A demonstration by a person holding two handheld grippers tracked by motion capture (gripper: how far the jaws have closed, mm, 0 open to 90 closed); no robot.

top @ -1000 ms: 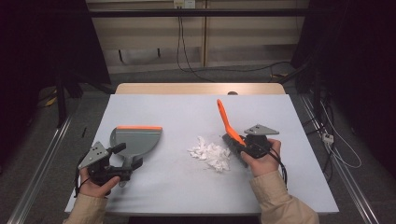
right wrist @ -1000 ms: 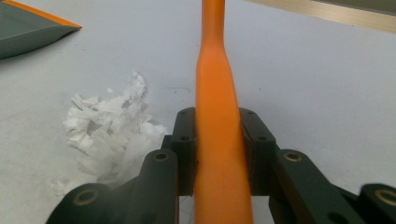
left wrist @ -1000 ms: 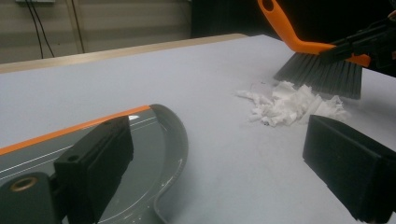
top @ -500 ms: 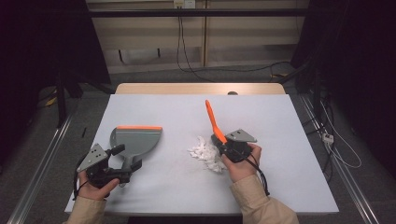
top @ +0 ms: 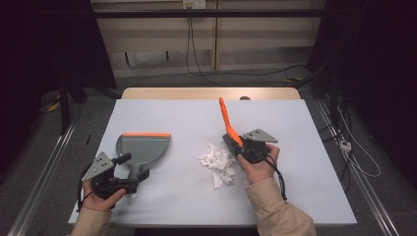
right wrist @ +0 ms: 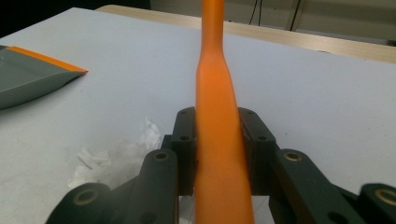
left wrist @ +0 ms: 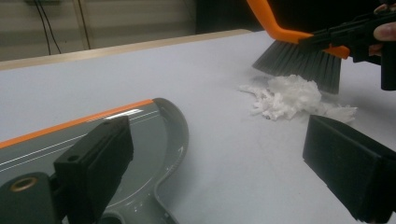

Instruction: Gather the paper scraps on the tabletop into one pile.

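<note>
A grey dustpan point(top: 145, 146) point(left wrist: 154, 126) point(right wrist: 28, 70) with an orange front lip lies flat at the left of the table. My left gripper point(top: 134, 167) point(left wrist: 217, 135) sits at its handle with the jaws wide apart; the handle lies low beside one jaw, and nothing presses on it. My right gripper point(top: 235, 143) point(right wrist: 218, 126) is shut on the orange handle of a brush point(top: 225, 115) point(left wrist: 299, 63) point(right wrist: 215, 93). The dark bristles rest at the right edge of a pile of white paper scraps point(top: 216, 161) point(left wrist: 285, 95) point(right wrist: 116, 156) in mid-table.
The pale blue table top point(top: 172, 113) has a wooden strip along its far edge. Metal rails run along the floor on both sides, and cables trail behind and to the right. A bare stretch of table separates the dustpan's lip from the scraps.
My right gripper has carried the brush leftward up to the paper pile, and the scraps have shifted slightly. The left gripper and dustpan have stayed put.
</note>
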